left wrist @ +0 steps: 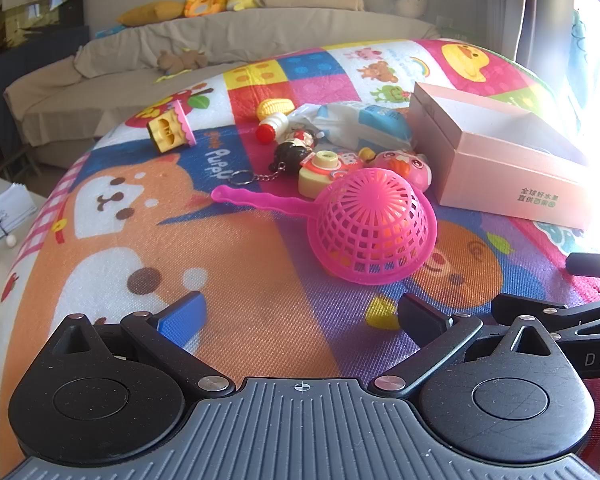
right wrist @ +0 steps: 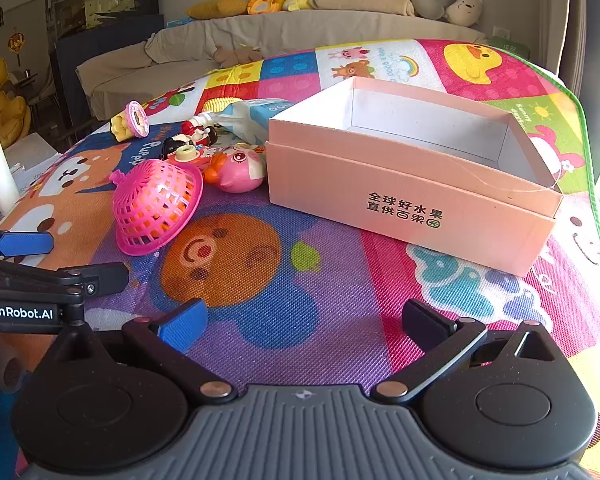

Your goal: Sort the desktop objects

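A pile of toys lies on the colourful play mat (left wrist: pixel 140 216): a pink plastic strainer (left wrist: pixel 374 226) upside down, a pink bird toy (left wrist: pixel 406 166), a toy camera (left wrist: pixel 324 168), a doll keychain (left wrist: pixel 294 150), a small bottle with a red cap (left wrist: pixel 272 126), a toy corn (left wrist: pixel 274 107), a tissue pack (left wrist: pixel 364 122) and a yellow-pink toy (left wrist: pixel 172 128). An open pink box (right wrist: pixel 412 196), empty inside, stands to their right. My left gripper (left wrist: pixel 300 316) is open and empty, short of the strainer. My right gripper (right wrist: pixel 304 320) is open and empty, in front of the box. The strainer (right wrist: pixel 156 208) and the bird toy (right wrist: pixel 236 170) also show in the right wrist view.
A beige sofa (left wrist: pixel 220 44) with cushions and plush toys runs behind the mat. A white side table with papers (left wrist: pixel 8 212) stands at the left. The left gripper's fingers (right wrist: pixel 24 244) show at the left edge of the right wrist view.
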